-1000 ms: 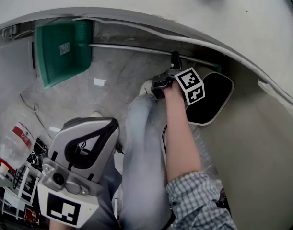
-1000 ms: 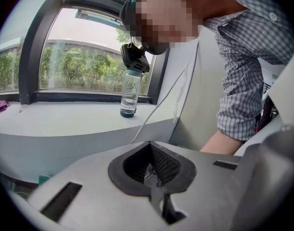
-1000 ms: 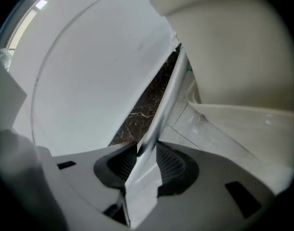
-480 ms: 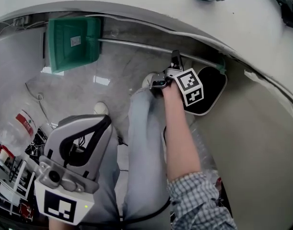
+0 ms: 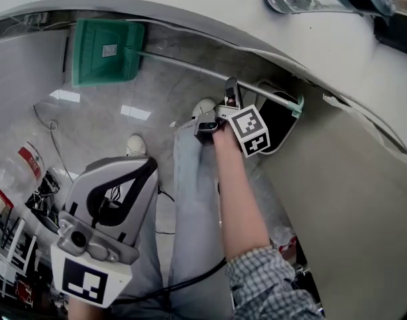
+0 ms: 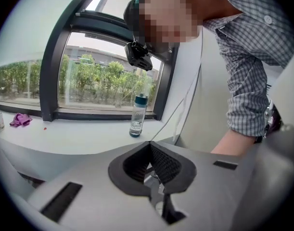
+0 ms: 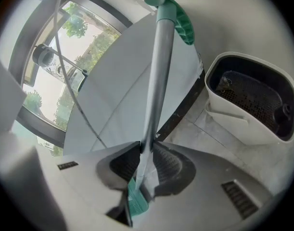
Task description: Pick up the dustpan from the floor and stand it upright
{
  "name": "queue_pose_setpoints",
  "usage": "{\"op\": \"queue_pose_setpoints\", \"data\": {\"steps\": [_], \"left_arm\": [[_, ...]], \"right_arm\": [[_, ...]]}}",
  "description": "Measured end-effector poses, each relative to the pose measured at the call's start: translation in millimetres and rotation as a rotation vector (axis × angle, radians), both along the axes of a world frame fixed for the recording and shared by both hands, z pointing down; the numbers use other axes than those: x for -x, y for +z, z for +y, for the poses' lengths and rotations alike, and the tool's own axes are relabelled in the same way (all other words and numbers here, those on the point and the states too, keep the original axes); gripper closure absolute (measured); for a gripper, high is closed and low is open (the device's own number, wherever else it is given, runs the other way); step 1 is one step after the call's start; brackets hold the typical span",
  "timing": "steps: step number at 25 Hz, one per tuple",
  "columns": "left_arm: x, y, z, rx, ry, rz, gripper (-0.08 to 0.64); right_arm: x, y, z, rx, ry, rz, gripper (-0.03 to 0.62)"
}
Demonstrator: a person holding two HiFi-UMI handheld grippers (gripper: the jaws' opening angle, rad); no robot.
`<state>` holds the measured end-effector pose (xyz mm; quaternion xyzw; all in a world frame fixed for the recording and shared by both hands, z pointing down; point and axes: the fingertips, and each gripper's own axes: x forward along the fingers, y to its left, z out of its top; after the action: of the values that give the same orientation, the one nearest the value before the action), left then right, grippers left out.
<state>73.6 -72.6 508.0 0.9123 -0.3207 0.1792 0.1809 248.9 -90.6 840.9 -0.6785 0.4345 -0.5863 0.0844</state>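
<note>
Dustpan (image 5: 107, 52) close beside curved windowsill (image 5: 190, 9) edge

The head view looks steeply down from above onto the floor (image 5: 90, 125). The left gripper view looks out across its jaws to the windowsill (image 6: 65, 134) and water bottle (image 6: 137, 121), which the head view catches at its top edge. The right gripper view peers closely along the dustpan handle (image 7: 156, 81), shared with the head view.
</note>
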Motion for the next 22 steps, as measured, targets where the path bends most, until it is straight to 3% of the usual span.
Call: {"op": "queue_pose_setpoints", "data": {"steps": [7, 17, 22], "left_arm": [[15, -11, 5, -0.004, -0.014, 0.015, 0.555], [39, -9, 12, -0.029, -0.01, 0.015, 0.555], [51, -4, 27, -0.016, 0.031, -0.013, 0.555]], "right_arm": [[29, -38, 4, -0.028, -0.101, 0.086, 0.506], [85, -98, -4, -0.136, -0.365, 0.233, 0.508], [119, -127, 6, -0.186, -0.485, 0.298, 0.509]]}}
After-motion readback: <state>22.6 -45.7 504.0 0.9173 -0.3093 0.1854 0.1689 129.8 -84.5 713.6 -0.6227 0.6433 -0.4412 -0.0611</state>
